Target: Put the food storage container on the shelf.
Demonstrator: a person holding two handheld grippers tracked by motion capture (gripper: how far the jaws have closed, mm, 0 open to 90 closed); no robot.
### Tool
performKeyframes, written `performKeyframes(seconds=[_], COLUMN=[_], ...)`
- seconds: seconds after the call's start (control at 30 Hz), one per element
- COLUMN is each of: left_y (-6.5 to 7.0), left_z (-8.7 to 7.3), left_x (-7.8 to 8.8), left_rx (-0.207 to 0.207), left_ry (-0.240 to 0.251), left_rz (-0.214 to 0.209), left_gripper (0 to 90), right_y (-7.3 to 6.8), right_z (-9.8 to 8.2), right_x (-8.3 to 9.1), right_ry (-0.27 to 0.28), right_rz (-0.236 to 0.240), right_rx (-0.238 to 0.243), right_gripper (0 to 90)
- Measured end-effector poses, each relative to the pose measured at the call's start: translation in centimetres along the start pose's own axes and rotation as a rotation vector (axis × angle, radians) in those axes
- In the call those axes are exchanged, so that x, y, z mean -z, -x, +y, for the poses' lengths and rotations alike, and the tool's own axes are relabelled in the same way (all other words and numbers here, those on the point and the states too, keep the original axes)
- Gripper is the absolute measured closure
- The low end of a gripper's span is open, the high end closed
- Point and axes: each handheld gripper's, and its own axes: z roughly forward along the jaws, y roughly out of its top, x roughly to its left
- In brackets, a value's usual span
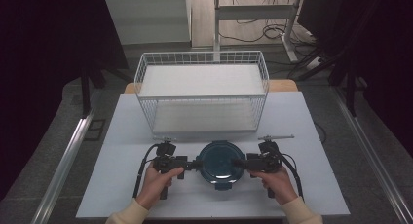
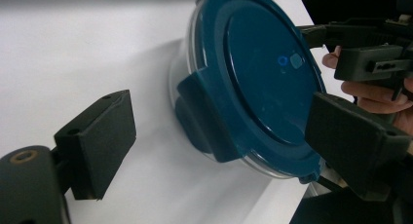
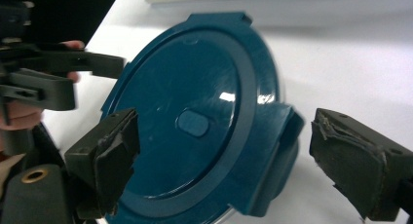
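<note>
The round box (image 1: pixel 221 164) with the blue lid (image 2: pixel 263 83) stands on the near part of the table (image 1: pixel 122 136), just in front of the wire basket (image 1: pixel 202 90). The left gripper (image 1: pixel 194 164) and the right gripper (image 1: pixel 237 162) stand at its two sides, both with jaws wide apart and holding nothing.

In the gripper views each pair of jaws has one side clip between the pads: the left clip (image 2: pixel 202 114) and the right clip (image 3: pixel 277 151). I think the step is to take the box by these two sides. To do it well, both grippers should close at the same time and at the same height, so the box does not slide or tip.

The inside of the box is hidden by the lid. The transparent body under it is hard to see. Whether the clips are locked I cannot tell.
</note>
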Motion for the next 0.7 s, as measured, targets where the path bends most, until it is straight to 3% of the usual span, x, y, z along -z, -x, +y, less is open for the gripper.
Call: performKeyframes(seconds=[0.2, 0.37, 0.6, 0.7], left_y=[-0.3, -0.2, 0.0, 0.0], left_z=[0.0, -0.2, -0.4, -0.4], left_x=[-1.3, -1.9, -3.1, -3.2], left_rx=[0.016, 0.021, 0.045, 0.052], left_ry=[-0.035, -0.049, -0.08, -0.079], left_rz=[-0.022, -0.016, -0.078, -0.08], left_gripper=[11.1, 13.4, 18.8, 18.7], right_y=[0.2, 0.4, 0.7, 0.7], right_z=[-0.4, -0.7, -0.9, -0.9], right_x=[-1.1, -1.7, -1.8, -1.8], right_ry=[-0.035, -0.05, -0.05, -0.053], right_rz=[0.012, 0.028, 0.027, 0.031], right_rx=[-0.028, -0.065, -0.105, -0.114], right_gripper=[10.0, 11.2, 17.2, 17.6])
